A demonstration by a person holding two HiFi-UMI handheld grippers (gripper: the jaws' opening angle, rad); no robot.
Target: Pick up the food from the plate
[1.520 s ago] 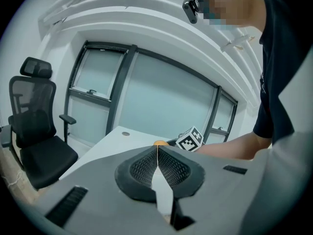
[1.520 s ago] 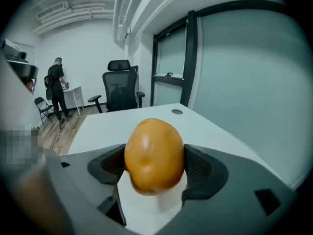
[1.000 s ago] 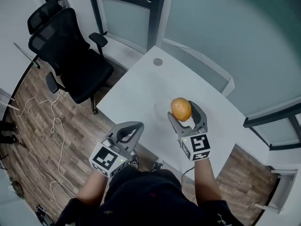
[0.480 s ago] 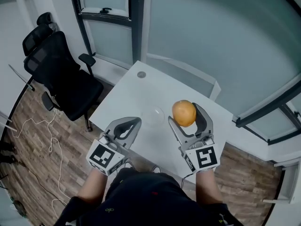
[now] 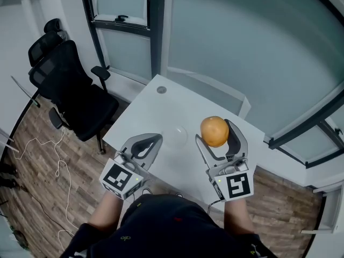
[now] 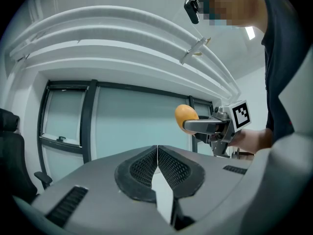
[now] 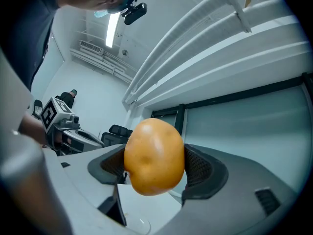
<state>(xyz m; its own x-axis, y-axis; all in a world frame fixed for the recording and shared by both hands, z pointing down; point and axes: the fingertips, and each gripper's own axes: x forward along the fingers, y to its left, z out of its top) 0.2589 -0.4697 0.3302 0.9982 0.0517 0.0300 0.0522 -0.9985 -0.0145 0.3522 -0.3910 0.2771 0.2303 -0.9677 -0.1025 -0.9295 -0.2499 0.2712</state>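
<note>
An orange, rounded piece of food (image 5: 214,131) is clamped between the jaws of my right gripper (image 5: 215,135), held high above the white table (image 5: 199,109). The right gripper view shows the food (image 7: 154,156) filling the gap in my right gripper (image 7: 154,173). From the left gripper view I see the food (image 6: 185,114) off to the right. My left gripper (image 5: 150,140) hangs over the table's near edge, jaws shut and empty, pads (image 6: 146,168) pressed together. A clear glass plate (image 5: 177,133) lies faintly on the table between the grippers.
A black office chair (image 5: 70,93) stands left of the table on a wooden floor with a white cable (image 5: 56,163). Frosted glass walls (image 5: 231,42) close the far side. A round grommet (image 5: 162,90) sits near the table's far corner.
My right gripper has lifted the food higher and moved it slightly right. The view has pulled back from the table. The left gripper has stayed shut in about the same place.
</note>
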